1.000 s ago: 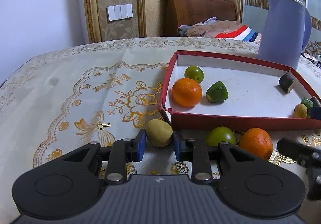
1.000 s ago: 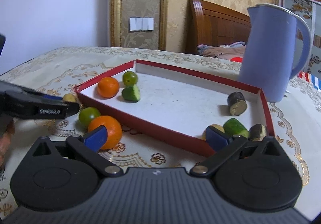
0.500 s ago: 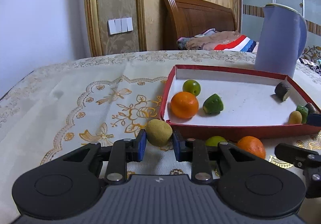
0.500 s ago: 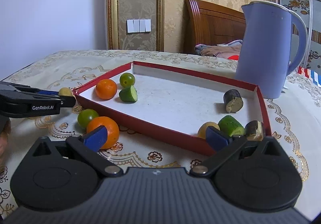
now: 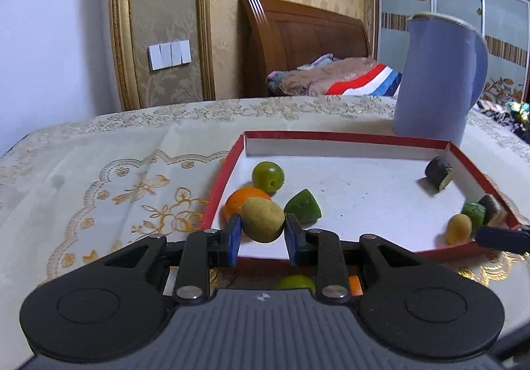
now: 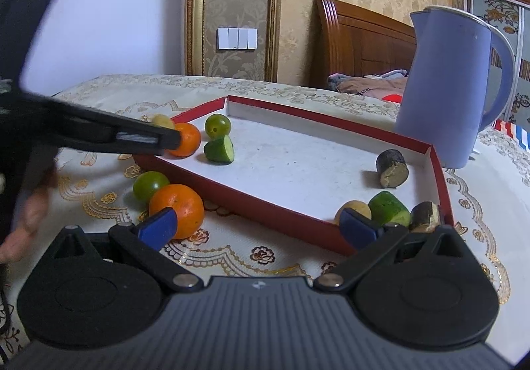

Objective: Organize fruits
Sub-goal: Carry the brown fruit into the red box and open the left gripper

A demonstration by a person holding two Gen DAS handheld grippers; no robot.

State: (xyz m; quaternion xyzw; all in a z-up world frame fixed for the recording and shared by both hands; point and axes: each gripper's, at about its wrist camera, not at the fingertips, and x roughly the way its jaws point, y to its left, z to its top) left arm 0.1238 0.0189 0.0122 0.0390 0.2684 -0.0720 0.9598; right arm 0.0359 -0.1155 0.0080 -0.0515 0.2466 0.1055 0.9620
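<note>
My left gripper (image 5: 261,234) is shut on a yellow-brown oval fruit (image 5: 263,220), held in the air over the near left corner of the red-rimmed white tray (image 5: 344,135). Right behind it in the tray lie an orange (image 5: 241,199), a round green fruit (image 5: 267,176) and a green wedge (image 5: 303,211). In the right wrist view the held fruit (image 6: 162,120) peeks over the left gripper's black finger (image 6: 145,138). My right gripper (image 6: 256,227) stands open and holds nothing at the tray's front rim (image 6: 265,207). On the cloth by its left finger lie an orange (image 6: 177,209) and a green fruit (image 6: 149,184).
A tall lilac kettle (image 5: 437,78) stands behind the tray's far right corner. A dark cut piece (image 5: 439,169) and a small yellow fruit (image 5: 458,228) with other pieces fill the tray's right side. A person's hand (image 6: 26,221) shows at the left. Embroidered cloth covers the table.
My left gripper has lifted the yellow-brown fruit off the cloth and carried it forward over the tray's near left corner. The right gripper has stayed put.
</note>
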